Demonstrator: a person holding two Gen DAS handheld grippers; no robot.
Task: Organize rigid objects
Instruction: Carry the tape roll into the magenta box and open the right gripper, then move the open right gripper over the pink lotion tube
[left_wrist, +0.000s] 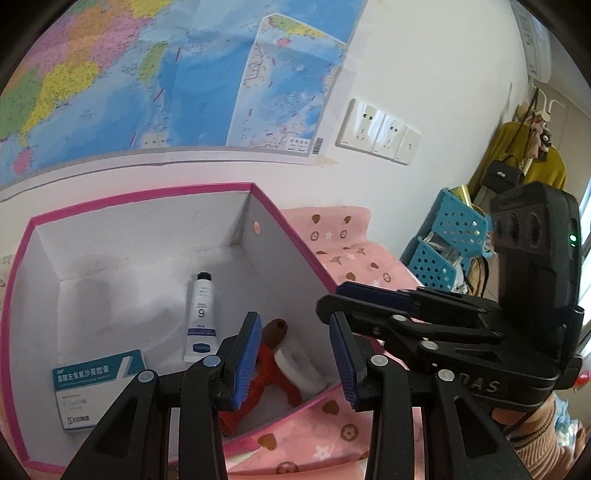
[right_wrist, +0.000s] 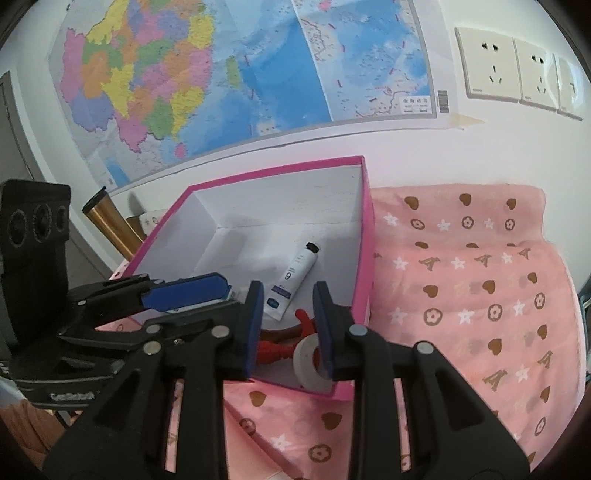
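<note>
A home room: wall map (left_wrist: 177, 74), hanging clothes (left_wrist: 532, 155), pink patterned cloth (right_wrist: 461, 280).

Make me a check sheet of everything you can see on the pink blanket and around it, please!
Surface: pink blanket printed with hearts and stars, bare to the right of the box.
Job's things: pink-edged box holds a white tube, a medicine carton, a roll of white tape and a red-handled tool.
Clutter: gold tumbler behind the box.
Grippers: left gripper and right gripper both open, empty, over the box's near edge.
Cables: nothing seen.
Surroundings: wall map, wall sockets, blue perforated baskets, hanging clothes and a bag.
</note>
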